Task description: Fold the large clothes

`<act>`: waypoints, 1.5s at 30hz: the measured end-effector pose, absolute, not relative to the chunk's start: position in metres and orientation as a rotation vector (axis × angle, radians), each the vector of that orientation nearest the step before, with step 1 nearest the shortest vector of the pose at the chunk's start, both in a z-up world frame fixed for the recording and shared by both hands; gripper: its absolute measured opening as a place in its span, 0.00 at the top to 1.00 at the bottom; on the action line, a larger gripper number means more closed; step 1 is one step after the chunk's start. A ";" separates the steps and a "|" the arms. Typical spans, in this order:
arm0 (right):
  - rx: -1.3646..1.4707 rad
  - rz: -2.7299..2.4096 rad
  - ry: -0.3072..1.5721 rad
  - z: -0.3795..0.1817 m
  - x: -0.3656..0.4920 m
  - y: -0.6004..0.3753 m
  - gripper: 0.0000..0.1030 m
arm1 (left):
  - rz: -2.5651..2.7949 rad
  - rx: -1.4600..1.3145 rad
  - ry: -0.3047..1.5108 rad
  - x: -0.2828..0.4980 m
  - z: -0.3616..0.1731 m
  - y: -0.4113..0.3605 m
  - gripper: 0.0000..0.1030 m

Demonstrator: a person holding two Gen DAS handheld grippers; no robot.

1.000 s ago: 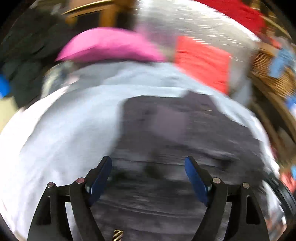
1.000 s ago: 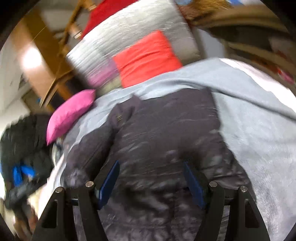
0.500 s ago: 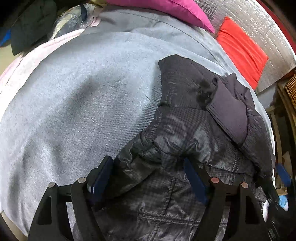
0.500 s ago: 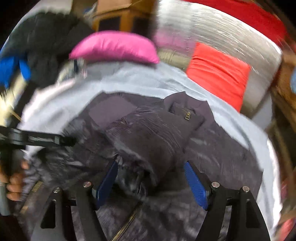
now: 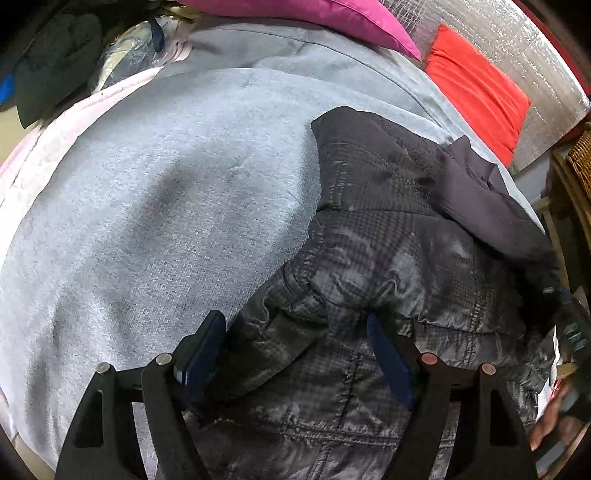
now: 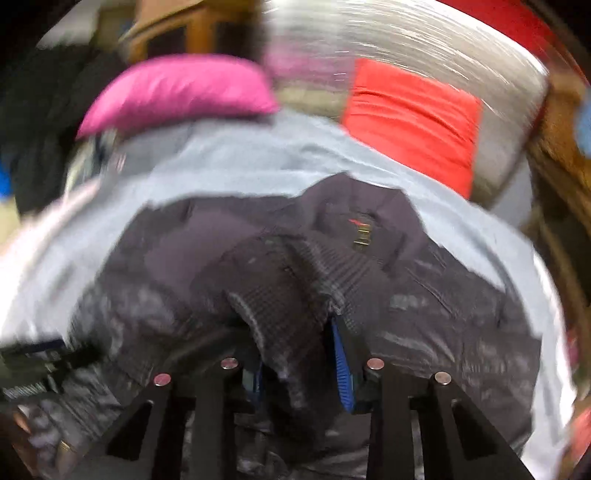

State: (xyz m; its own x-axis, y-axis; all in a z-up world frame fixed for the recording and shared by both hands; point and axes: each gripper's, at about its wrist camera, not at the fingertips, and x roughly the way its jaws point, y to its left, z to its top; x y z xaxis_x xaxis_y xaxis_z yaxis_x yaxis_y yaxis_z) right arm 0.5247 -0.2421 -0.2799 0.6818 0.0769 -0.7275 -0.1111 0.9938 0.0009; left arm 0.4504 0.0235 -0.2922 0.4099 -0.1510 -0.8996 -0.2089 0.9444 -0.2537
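A dark checked puffer jacket (image 5: 388, 240) lies rumpled on a grey blanket (image 5: 166, 203), its plain dark collar (image 5: 480, 199) towards the far side. My left gripper (image 5: 295, 350) hangs open over the jacket's near left edge; a fold of fabric lies between its blue pads (image 5: 201, 350) without being pressed. In the blurred right wrist view the jacket (image 6: 443, 295) fills the middle. My right gripper (image 6: 297, 365) is closing there, and a raised ridge of jacket fabric is pinched between its pads (image 6: 340, 362).
A pink pillow (image 5: 314, 14) and a red cushion (image 5: 476, 88) lean on a silver quilted panel (image 5: 517, 44) at the far side. Dark clothes (image 5: 55, 55) are piled at far left. A wicker basket (image 5: 581, 155) stands at right. A hand (image 5: 546, 424) shows at the right edge.
My left gripper sank towards the jacket's left edge and then held still, jaws wide. My right gripper swung across the jacket, and its jaws went from wide to narrow around a fold.
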 end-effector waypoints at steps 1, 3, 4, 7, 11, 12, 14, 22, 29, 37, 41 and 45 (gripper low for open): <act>0.076 0.097 0.792 -0.274 0.519 -0.268 0.69 | 0.041 -0.346 1.152 0.450 -0.292 0.023 0.23; 0.258 0.083 0.766 -0.271 0.508 -0.308 0.69 | 0.045 -0.337 1.149 0.449 -0.292 0.022 0.23; 0.389 0.076 0.757 -0.274 0.499 -0.337 0.69 | 0.046 -0.334 1.149 0.448 -0.292 0.021 0.23; 0.733 0.120 0.778 -0.303 0.479 -0.403 0.68 | 0.047 -0.320 1.147 0.445 -0.292 0.020 0.23; 1.002 0.142 0.877 -0.354 0.453 -0.443 0.38 | 0.070 -0.274 1.150 0.445 -0.293 0.015 0.23; 1.034 0.169 0.864 -0.361 0.444 -0.448 0.39 | 0.072 -0.274 1.152 0.445 -0.293 0.014 0.23; 1.059 0.195 0.827 -0.362 0.429 -0.455 0.39 | 0.082 -0.272 1.147 0.445 -0.292 0.014 0.23; 0.958 0.203 0.666 -0.309 0.402 -0.464 0.24 | 0.108 -0.244 1.137 0.447 -0.291 0.013 0.23; 0.758 0.145 0.696 -0.290 0.416 -0.435 0.24 | 0.105 -0.250 1.117 0.449 -0.285 0.011 0.23; 0.767 -0.052 0.685 -0.306 0.430 -0.470 0.24 | 0.094 -0.269 1.109 0.446 -0.281 0.025 0.23; 0.789 -0.038 0.603 -0.295 0.427 -0.491 0.24 | 0.079 -0.311 0.995 0.440 -0.258 0.033 0.23; 0.741 -0.146 0.675 -0.299 0.455 -0.505 0.24 | 0.065 -0.317 0.919 0.441 -0.244 0.034 0.23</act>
